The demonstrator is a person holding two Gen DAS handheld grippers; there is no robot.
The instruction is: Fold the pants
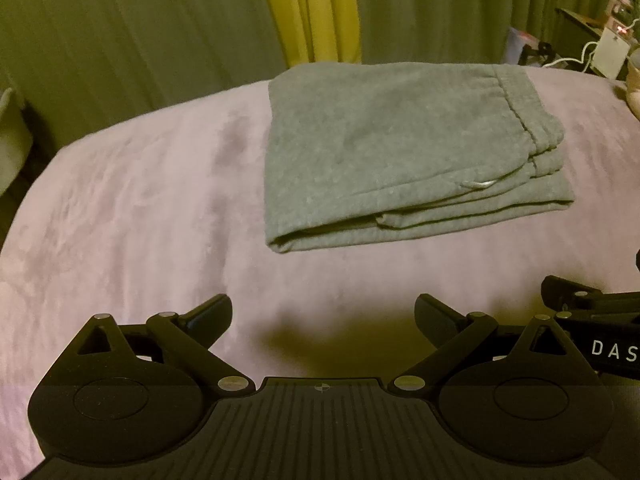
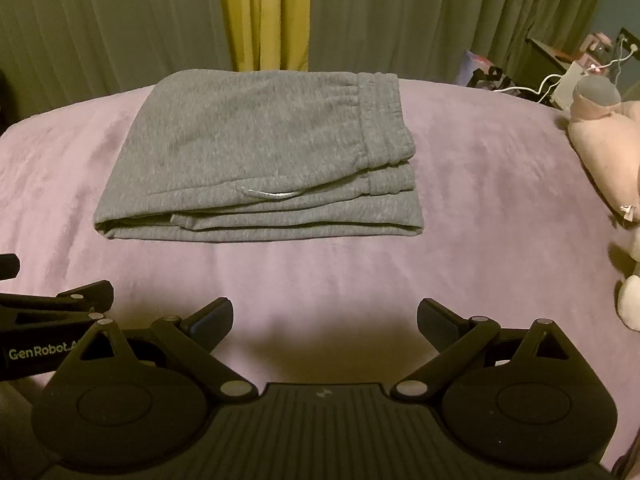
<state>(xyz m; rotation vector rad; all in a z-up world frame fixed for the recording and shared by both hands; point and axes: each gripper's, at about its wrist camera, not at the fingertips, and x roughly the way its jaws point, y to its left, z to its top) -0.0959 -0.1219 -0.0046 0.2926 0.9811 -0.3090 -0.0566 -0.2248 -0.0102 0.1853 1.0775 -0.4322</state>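
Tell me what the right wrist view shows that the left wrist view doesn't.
Only the right wrist view shows the pink plush toy lying on the bed at the right, well apart from the pants, and the left tongs from the side, at its left edge.

Only the left wrist view shows the right tongs from the side, at its right edge, and a pale object at the far left, too blurred to name.

Both show the folded gray sweatpants lying untouched on the lilac blanket, waistband to the right, green curtains behind, and each camera's own tongs open and empty.
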